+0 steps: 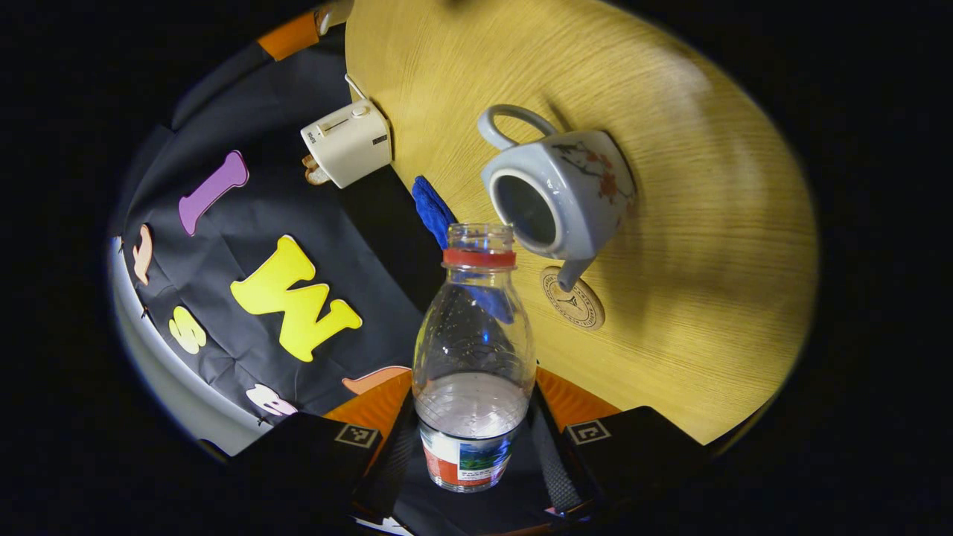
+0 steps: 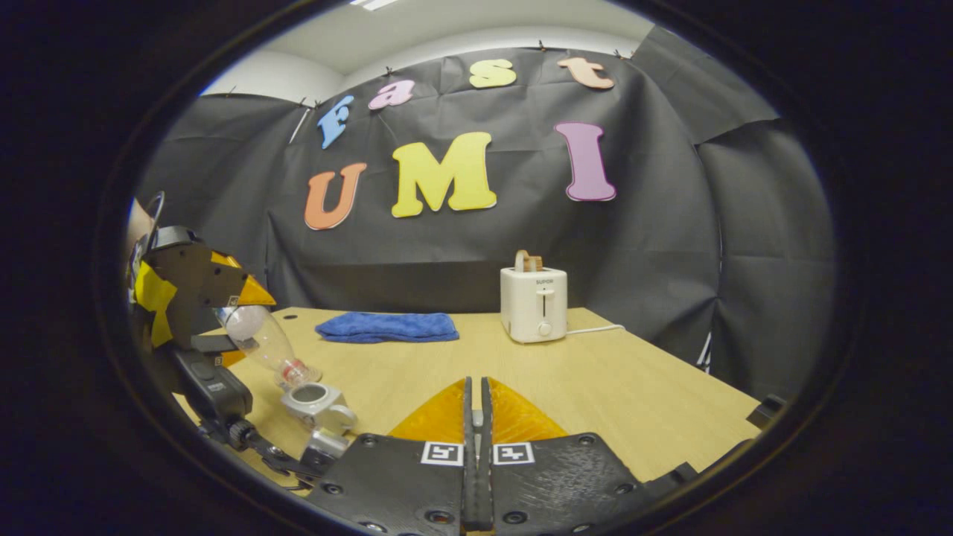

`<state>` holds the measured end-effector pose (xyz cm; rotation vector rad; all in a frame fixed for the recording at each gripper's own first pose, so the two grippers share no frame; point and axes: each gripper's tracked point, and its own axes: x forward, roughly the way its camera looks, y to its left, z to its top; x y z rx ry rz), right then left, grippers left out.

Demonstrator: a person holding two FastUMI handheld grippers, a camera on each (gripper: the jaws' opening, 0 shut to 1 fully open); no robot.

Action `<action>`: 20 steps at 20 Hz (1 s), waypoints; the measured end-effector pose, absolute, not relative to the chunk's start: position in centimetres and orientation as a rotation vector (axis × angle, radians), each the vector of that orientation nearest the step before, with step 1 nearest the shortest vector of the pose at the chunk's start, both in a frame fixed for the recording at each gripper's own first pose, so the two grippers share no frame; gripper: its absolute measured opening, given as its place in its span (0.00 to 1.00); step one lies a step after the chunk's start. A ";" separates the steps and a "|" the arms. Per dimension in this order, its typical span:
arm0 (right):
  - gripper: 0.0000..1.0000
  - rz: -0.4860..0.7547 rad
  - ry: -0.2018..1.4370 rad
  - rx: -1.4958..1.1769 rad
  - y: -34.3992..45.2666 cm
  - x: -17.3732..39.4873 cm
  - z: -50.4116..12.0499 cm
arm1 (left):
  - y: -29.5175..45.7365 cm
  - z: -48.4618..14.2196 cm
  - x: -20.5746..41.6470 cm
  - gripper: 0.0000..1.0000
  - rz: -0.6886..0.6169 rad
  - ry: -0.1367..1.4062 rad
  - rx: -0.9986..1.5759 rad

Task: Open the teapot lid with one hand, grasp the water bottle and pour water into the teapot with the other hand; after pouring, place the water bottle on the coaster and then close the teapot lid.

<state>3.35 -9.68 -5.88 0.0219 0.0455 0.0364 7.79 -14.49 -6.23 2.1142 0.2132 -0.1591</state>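
left gripper [image 1: 473, 447]: fingers clamped on the base of the water bottle [image 1: 473, 357], cap off, tipped mouth-first toward the teapot
teapot [image 1: 560, 195]: on the wooden table [image 1: 707, 223], lid off, opening just beyond the bottle mouth (some water remains in the bottle)
coaster [image 1: 573, 299]: under the spout tip, bare
right gripper [image 2: 476, 439]: fingers pressed together; can't tell if anything is pinched between them
background: blue cloth [image 2: 387, 327] and toaster [image 2: 533, 304] at the far edge
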 end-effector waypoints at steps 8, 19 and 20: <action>0.00 0.034 0.055 0.021 -9.6 3.5 -6.2 | -14.4 -6.9 8.0 0.77 -0.174 0.220 2.109; 0.00 -0.027 0.028 -0.006 -11.0 3.7 -5.9 | -11.9 -8.3 8.4 0.76 -0.248 0.233 1.555; 0.00 -0.028 0.028 -0.007 -10.9 3.7 -6.0 | -11.7 -8.3 8.4 0.76 -0.244 0.229 1.494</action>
